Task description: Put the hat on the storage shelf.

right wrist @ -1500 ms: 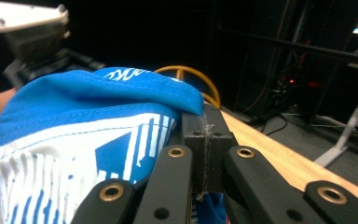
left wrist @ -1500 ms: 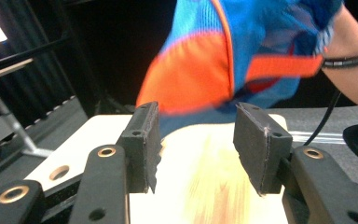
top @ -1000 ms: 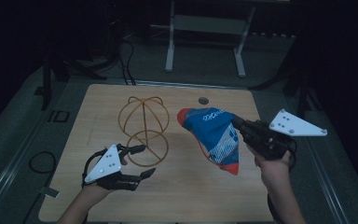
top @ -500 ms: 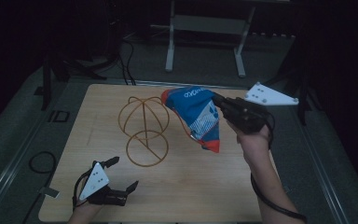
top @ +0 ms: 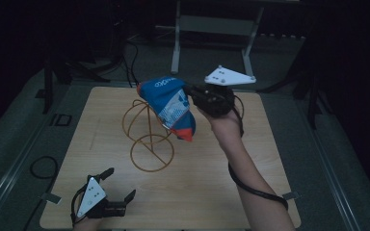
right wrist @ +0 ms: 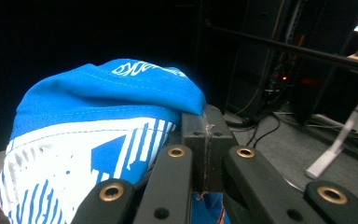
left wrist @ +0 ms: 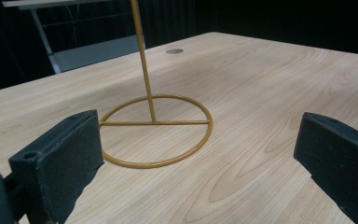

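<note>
I'm looking down on a pale wooden table (top: 279, 159) with a small round hole (left wrist: 174, 51) near its far edge. The room is dark, black at the top of the frame. Grey floor (top: 14, 144) surrounds the table, a pale metal stand (top: 212, 33) sits upper centre, and cables (top: 125, 53) trail upper left.

light wooden table (top: 270, 159) carrying a gold wire stand (top: 149, 144) near its middle
</note>
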Motion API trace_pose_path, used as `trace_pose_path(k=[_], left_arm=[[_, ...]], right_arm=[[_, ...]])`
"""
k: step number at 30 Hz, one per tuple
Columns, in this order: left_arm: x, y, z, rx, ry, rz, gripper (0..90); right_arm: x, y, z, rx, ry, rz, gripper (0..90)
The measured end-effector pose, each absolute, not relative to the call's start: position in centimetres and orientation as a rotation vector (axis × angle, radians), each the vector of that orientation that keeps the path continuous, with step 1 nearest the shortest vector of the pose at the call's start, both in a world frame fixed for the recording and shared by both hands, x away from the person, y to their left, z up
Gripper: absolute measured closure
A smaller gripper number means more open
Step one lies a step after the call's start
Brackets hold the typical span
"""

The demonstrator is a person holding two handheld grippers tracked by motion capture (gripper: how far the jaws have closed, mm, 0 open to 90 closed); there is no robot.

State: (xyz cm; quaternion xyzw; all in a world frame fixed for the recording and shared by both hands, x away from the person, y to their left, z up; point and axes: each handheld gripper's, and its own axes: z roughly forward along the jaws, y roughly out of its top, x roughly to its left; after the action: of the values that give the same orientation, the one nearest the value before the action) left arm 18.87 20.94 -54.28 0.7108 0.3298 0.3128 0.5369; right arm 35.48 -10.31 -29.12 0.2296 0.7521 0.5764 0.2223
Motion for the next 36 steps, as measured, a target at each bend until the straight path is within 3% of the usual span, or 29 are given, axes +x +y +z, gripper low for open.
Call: trace_pose_path(k=[16, 36], left_arm=[[18.8, 22.1, -54.6, 1.653, 0.819, 0.752, 1.5], [19.1, 22.2, -54.9, 1.656, 0.831, 0.727, 1.5]], right_arm=[[37.0, -0.9, -30.9, 0.56, 2.259, 1.562, 90.0], [37.8, 0.9, -33.1, 0.554, 2.379, 1.525, 89.5]])
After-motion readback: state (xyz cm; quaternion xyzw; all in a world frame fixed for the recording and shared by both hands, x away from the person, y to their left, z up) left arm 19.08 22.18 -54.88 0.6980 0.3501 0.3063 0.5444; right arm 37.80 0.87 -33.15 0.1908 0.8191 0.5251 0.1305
